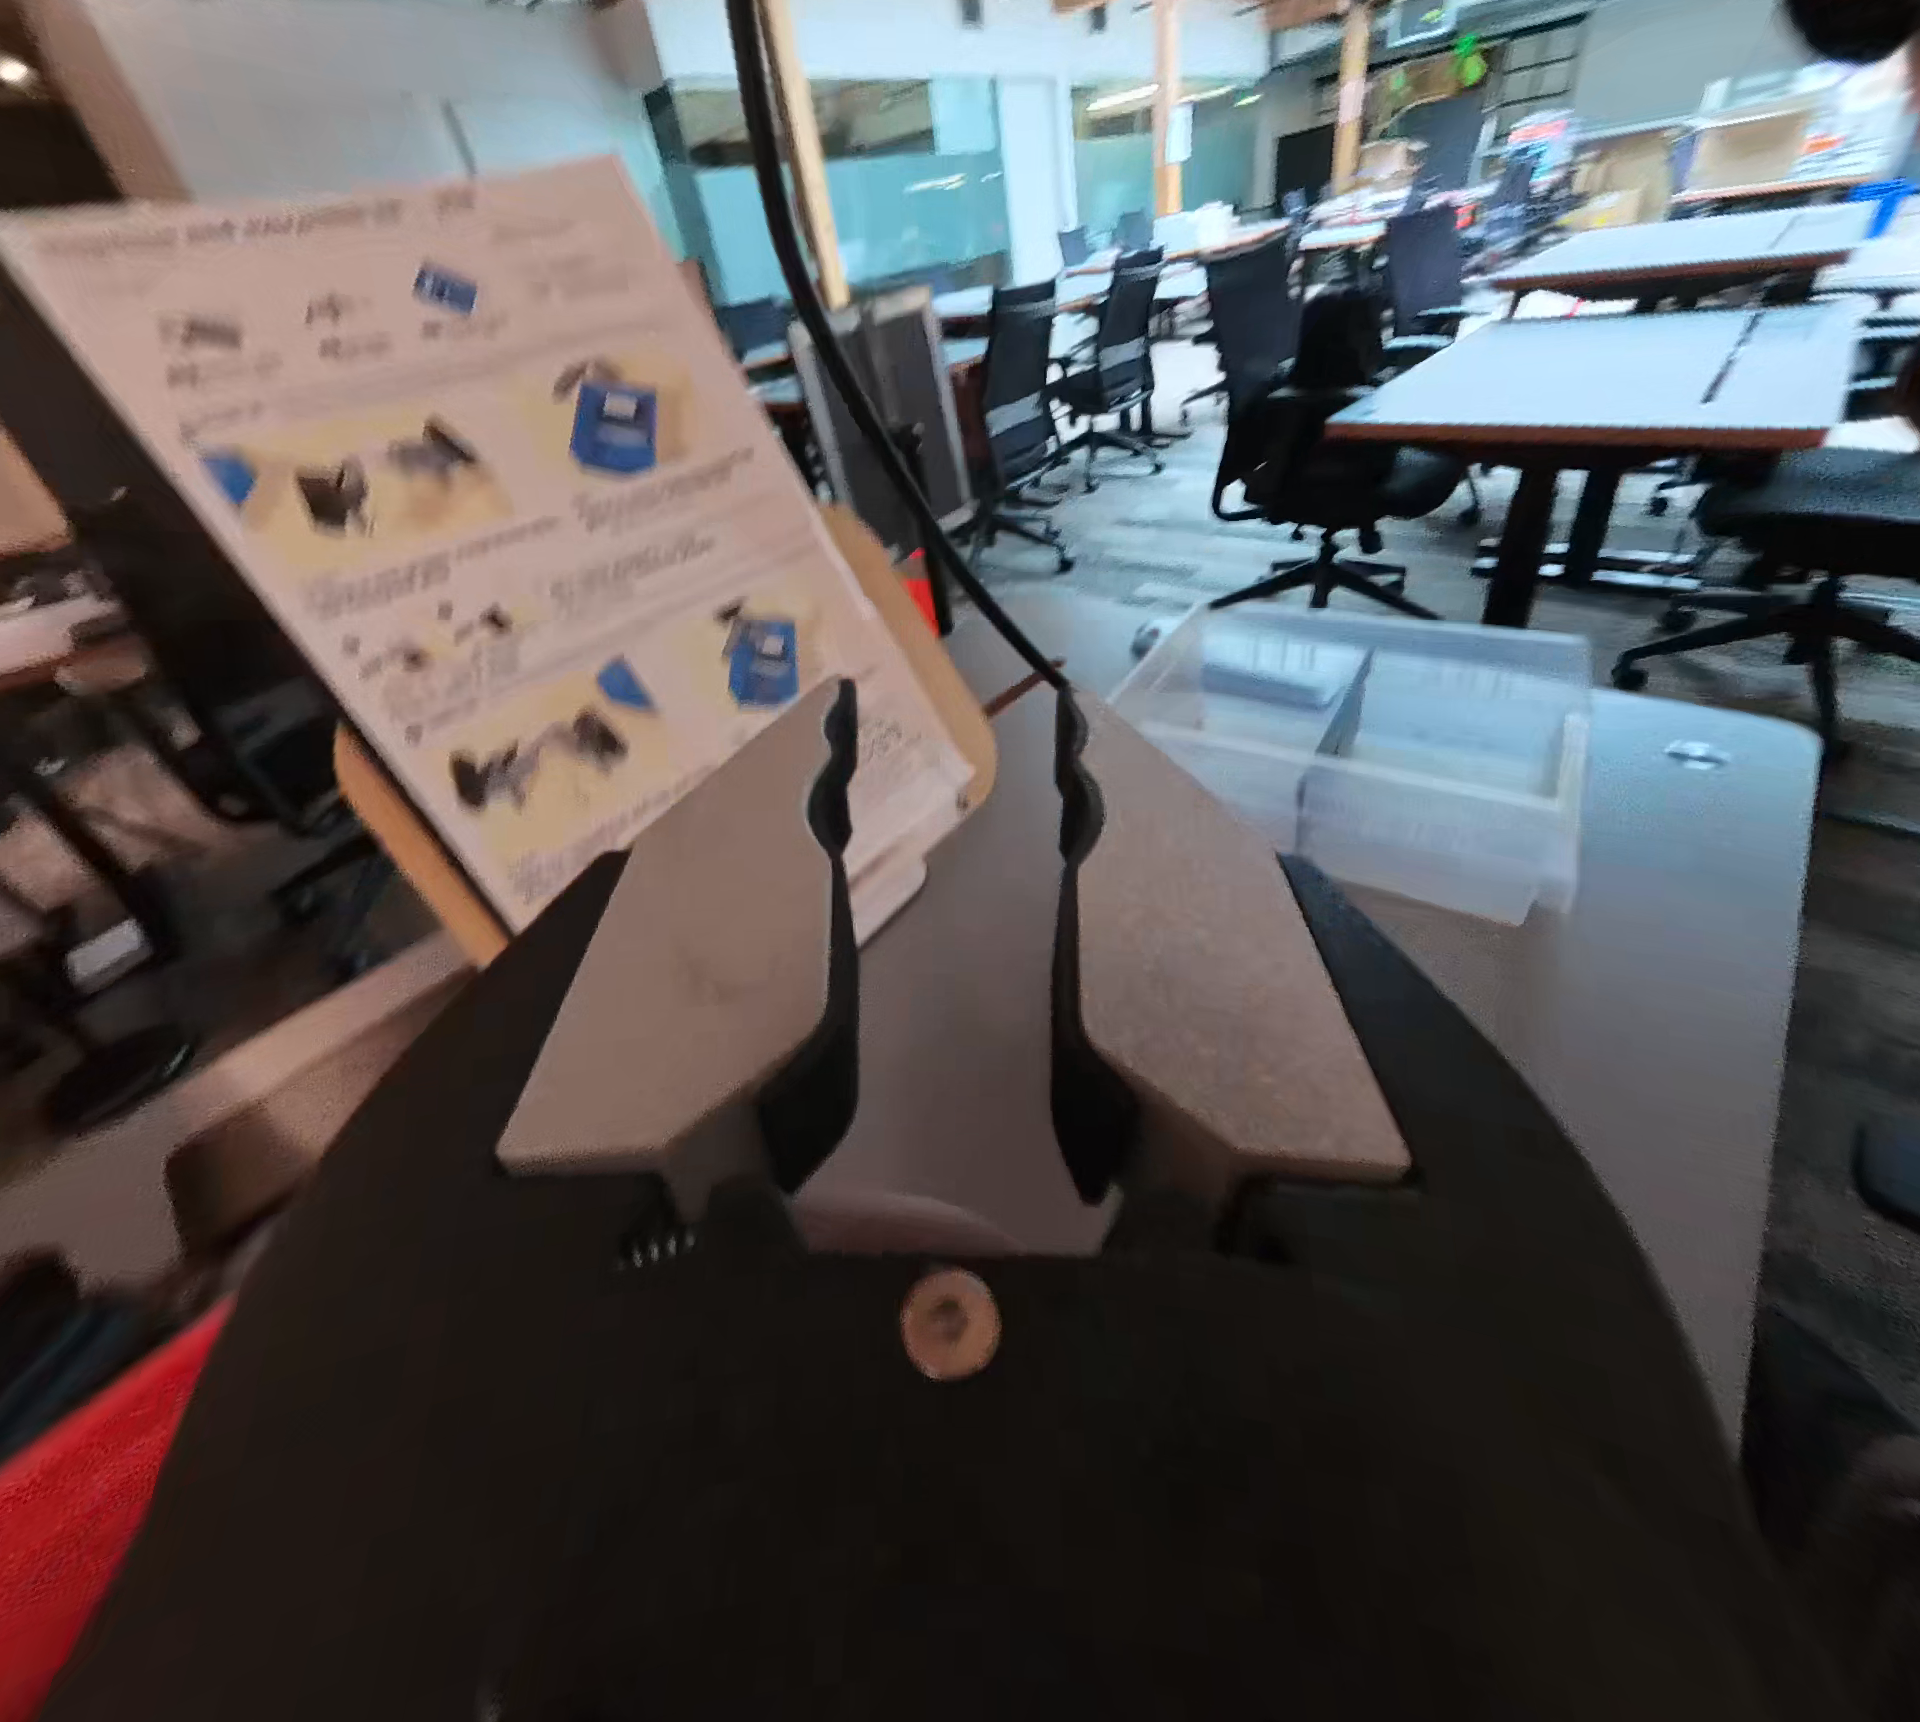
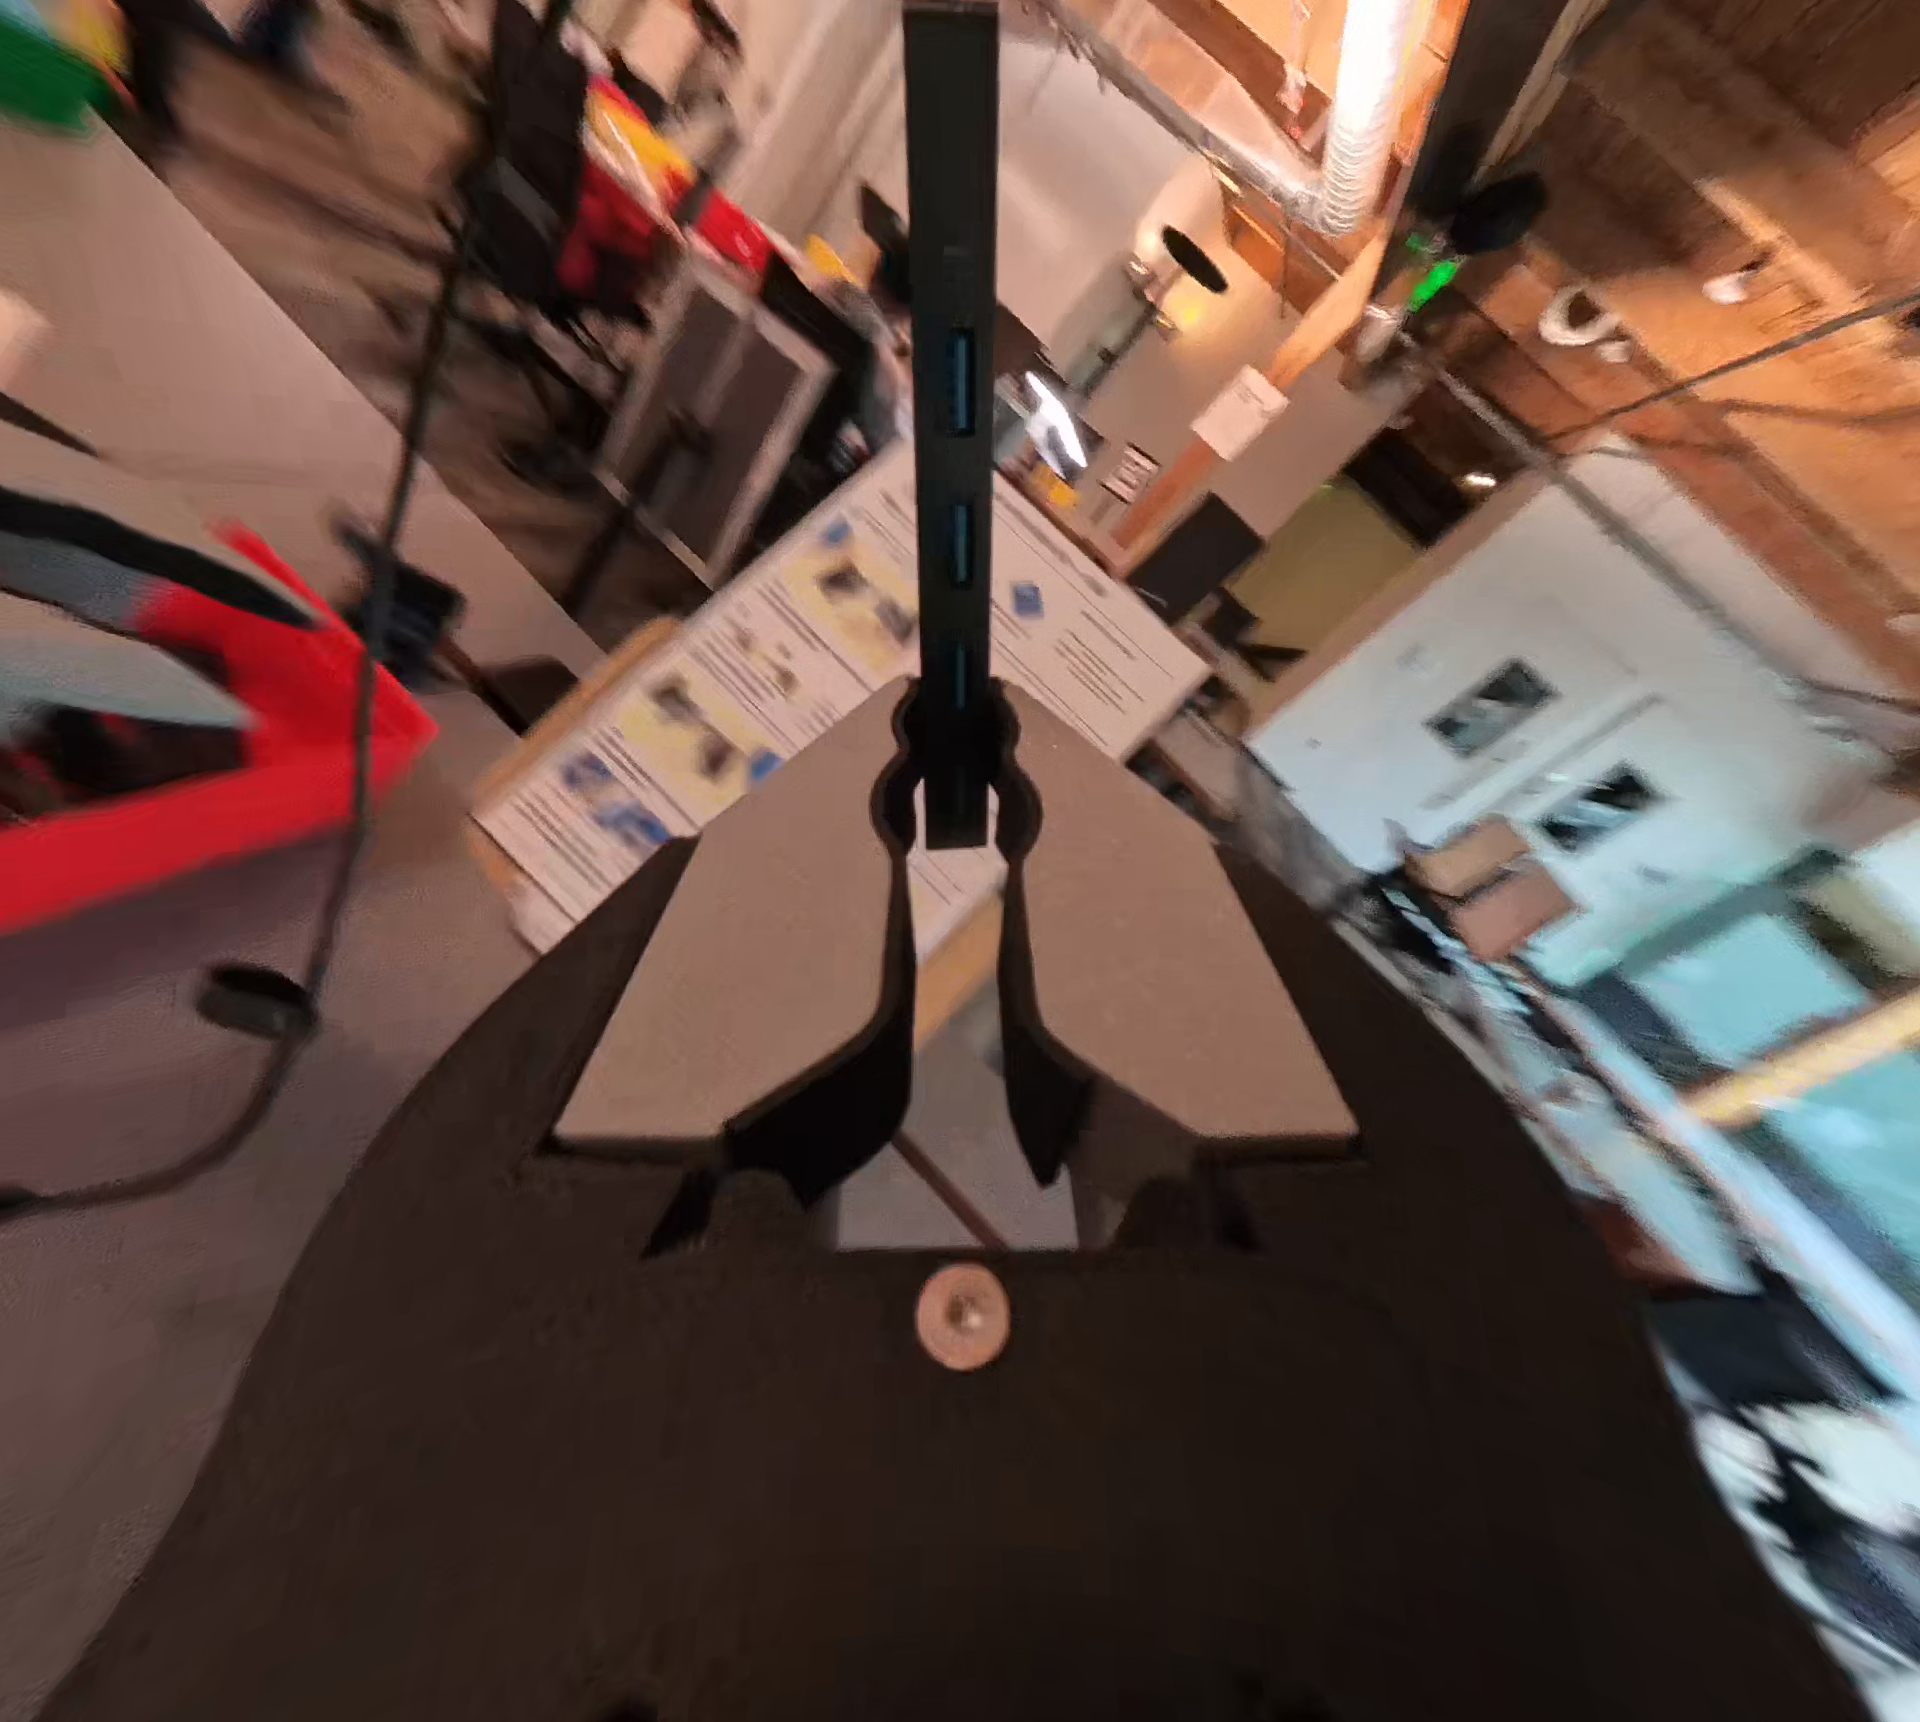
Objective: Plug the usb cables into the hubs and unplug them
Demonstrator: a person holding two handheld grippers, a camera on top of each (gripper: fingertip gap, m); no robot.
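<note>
My right gripper (image 2: 954,704) is shut on the lower end of a slim black USB hub (image 2: 951,218) and holds it upright in the air. Three blue ports on its side face the camera. The hub's black cable (image 2: 416,446) leaves its top, arcs left and hangs down to the table. My left gripper (image 1: 956,706) is open and empty above the grey table (image 1: 1662,997). A black cable (image 1: 774,218) hangs from above and drops behind the right fingertip; I cannot tell whether it touches it. Both views are blurred by motion.
A printed instruction sheet on a board (image 1: 468,477) leans at the left, also in the right wrist view (image 2: 727,716). A clear plastic box (image 1: 1351,737) sits at the table's far end. A red bin (image 2: 260,768) and a small black ring (image 2: 255,997) lie left. Office chairs and desks stand beyond. About 25 centimeters separates my left fingertips from my right.
</note>
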